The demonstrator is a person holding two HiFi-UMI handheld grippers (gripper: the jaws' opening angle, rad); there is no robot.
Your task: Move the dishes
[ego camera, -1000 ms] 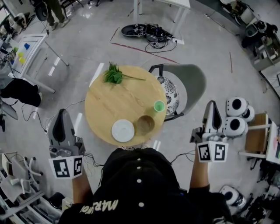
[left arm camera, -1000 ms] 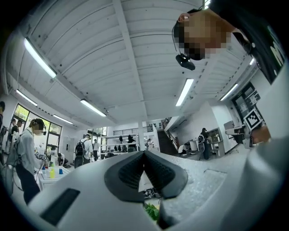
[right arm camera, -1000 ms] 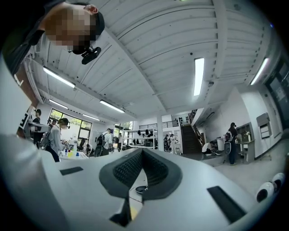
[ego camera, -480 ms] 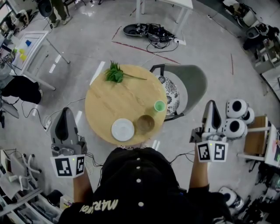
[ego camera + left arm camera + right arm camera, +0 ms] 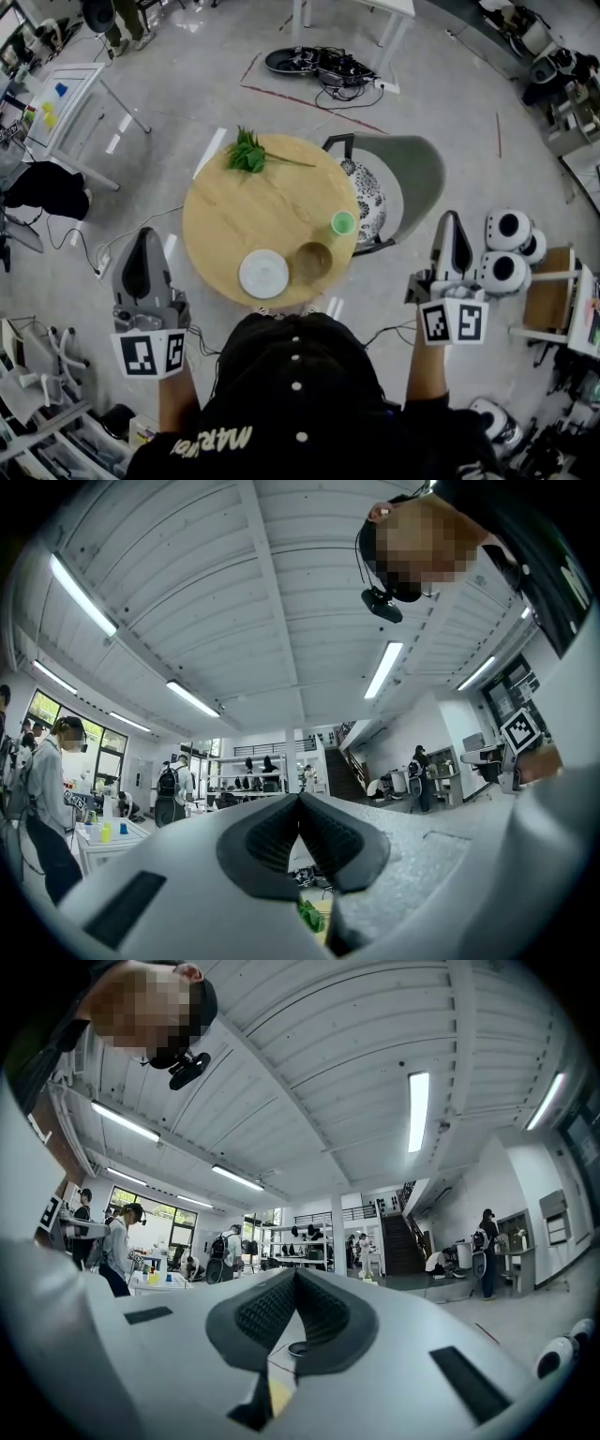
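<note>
Jaws are pressing together on the left gripper [image 5: 143, 234] and on the right gripper [image 5: 451, 218], tip against tip, and nothing is sitting between them in either gripper view. Both grippers are hanging out to the sides of the round wooden table [image 5: 246, 211], the left one off its near-left edge and the right one well off to the right, beyond the grey chair [image 5: 417, 173]. Neither is reaching over the tabletop or touching anything on it.

The dishes are sitting along the table's near edge, between the two grippers. The white plate [image 5: 263, 274] is lying closest to the person, nearer the left gripper but clearly apart from it. The brown bowl [image 5: 313, 262] is standing just beside the plate on its right. The green cup [image 5: 343, 223] is standing a little farther back, at the table's right rim, next to the chair's patterned cushion [image 5: 368, 202]; it is the dish nearest the right gripper, though the chair is lying between them. A green leafy sprig [image 5: 247, 154] is lying at the far edge of the table, well apart from the dishes.
</note>
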